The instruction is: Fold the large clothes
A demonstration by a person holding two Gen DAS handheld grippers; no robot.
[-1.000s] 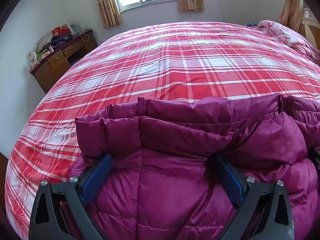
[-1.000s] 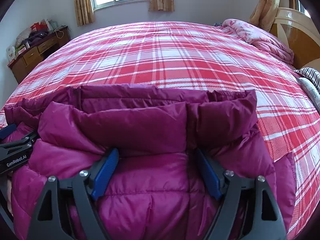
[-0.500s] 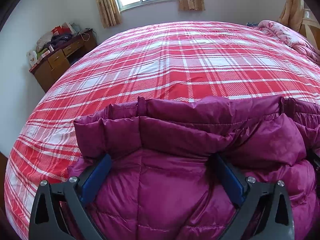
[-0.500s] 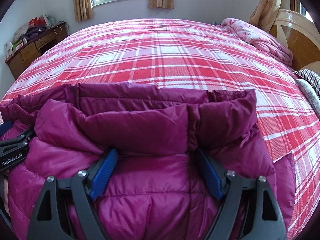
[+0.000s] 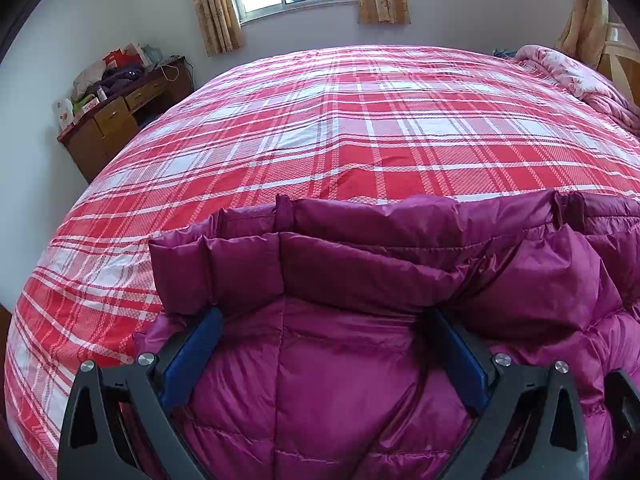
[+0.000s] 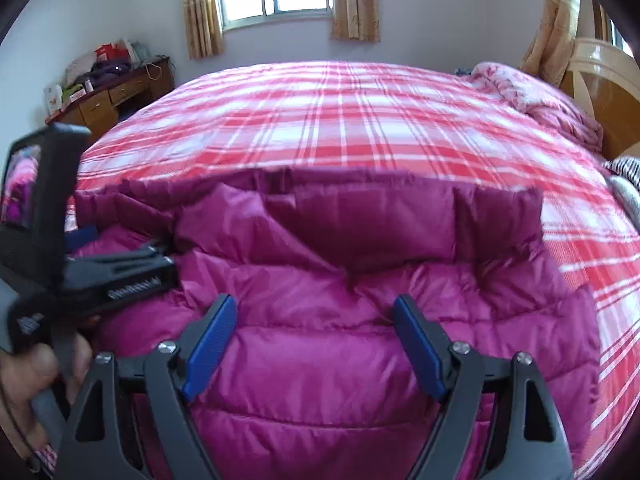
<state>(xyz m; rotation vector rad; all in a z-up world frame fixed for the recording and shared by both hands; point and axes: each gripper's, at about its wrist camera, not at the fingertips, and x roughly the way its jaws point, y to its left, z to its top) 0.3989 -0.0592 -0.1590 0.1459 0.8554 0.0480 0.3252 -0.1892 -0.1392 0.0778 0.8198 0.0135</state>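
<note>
A magenta puffer jacket [image 5: 340, 380] lies on the red plaid bed cover [image 5: 360, 140], its far edge folded back toward me as a thick flap. My left gripper [image 5: 322, 314] stands open and wide on the jacket, both blue fingertips hidden under that flap. In the right wrist view the jacket [image 6: 340, 360] fills the foreground. My right gripper [image 6: 316, 304] is open above it, its blue pads [image 6: 212, 336] clear of the flap and pressing on nothing. The left gripper [image 6: 160, 258] shows at the left, held by a hand [image 6: 24, 380].
The plaid cover [image 6: 340, 128] stretches bare beyond the jacket. A pink quilt [image 6: 536, 104] is bunched at the far right by the headboard [image 6: 604, 92]. A cluttered wooden dresser [image 5: 120, 120] stands by the left wall under a curtained window.
My right gripper has drawn back from under the folded flap, so its fingertips now show free above the jacket. The left gripper and the flap over it have stayed put.
</note>
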